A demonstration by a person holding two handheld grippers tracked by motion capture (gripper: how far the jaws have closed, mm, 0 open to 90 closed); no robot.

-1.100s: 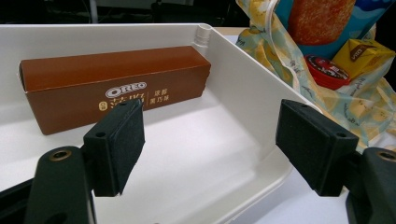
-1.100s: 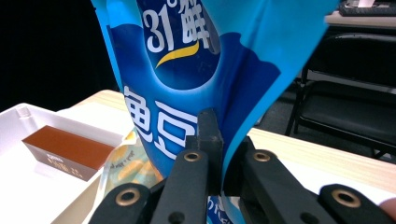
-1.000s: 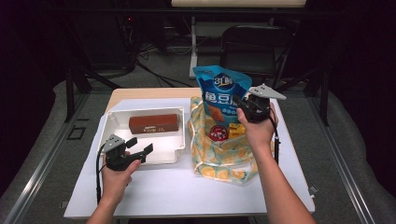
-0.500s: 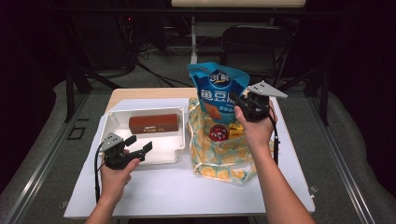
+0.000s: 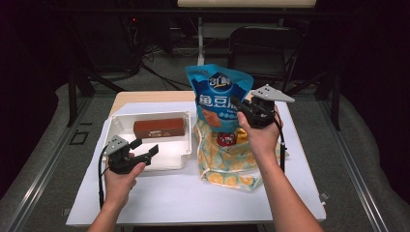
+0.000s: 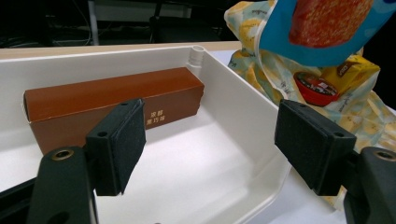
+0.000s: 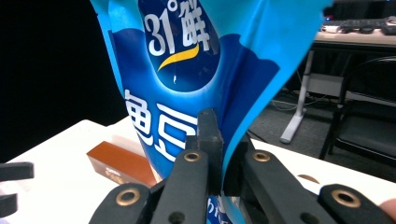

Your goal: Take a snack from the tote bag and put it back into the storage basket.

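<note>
At the near left of the table (image 5: 159, 193), the left claw (image 5: 143, 151) hovers spread and empty at the near rim of the white tray (image 5: 112, 129), where a brown box (image 5: 159, 127) lies lengthwise across the far side. To the right, the right claw (image 5: 240, 108) is pressed together on the edge of a blue snack pouch (image 5: 216, 92), held upright above the open yellow-patterned bag (image 5: 227, 162). The tray lies to the pouch's left, the likely direction of travel.
</note>
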